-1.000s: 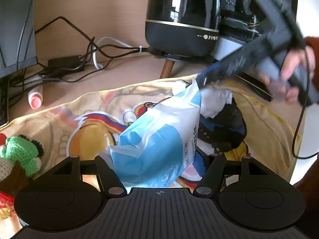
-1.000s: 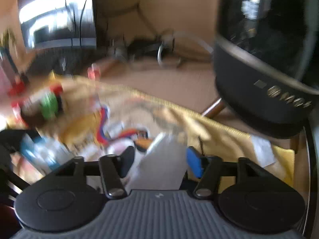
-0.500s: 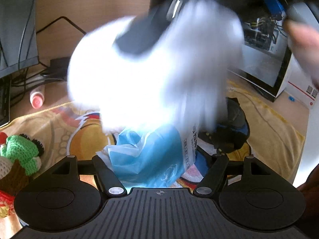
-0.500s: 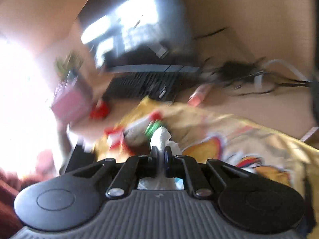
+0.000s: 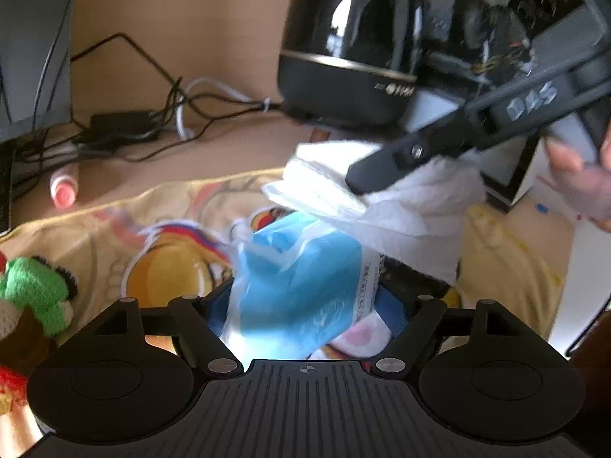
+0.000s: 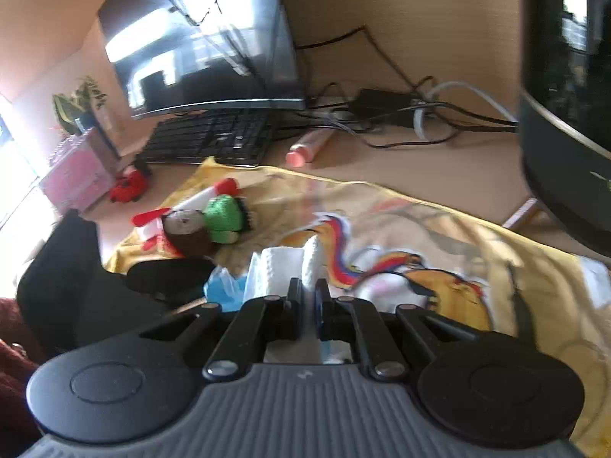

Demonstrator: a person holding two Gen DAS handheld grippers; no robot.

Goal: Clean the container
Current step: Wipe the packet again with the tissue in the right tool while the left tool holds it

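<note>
A blue and white tissue packet point(image 5: 301, 286) stands on the yellow cartoon cloth point(image 5: 172, 267) between the fingers of my left gripper point(image 5: 305, 305). Its jaws are opening, and both blue pads point(image 5: 395, 305) show beside the packet. My right gripper point(image 6: 309, 290) is shut on a white tissue point(image 6: 282, 267). In the left wrist view that right gripper point(image 5: 357, 185) hangs above and right of the packet, with the tissue point(image 5: 412, 206) draped below it. A dark object point(image 5: 416, 280) lies behind the packet, mostly hidden by the tissue.
A black rounded appliance point(image 5: 343, 57) stands at the back, with cables point(image 5: 152, 122) and a pink-capped tube point(image 5: 63, 191) to its left. A crochet toy point(image 5: 34, 294) lies at the cloth's left edge. A monitor point(image 6: 206, 38), keyboard point(image 6: 214, 137) and pink box point(image 6: 76, 171) stand farther left.
My right gripper shut on a tissue at the packet's top and drew it out, up and to the right. My left gripper's fingers spread wider around the packet.
</note>
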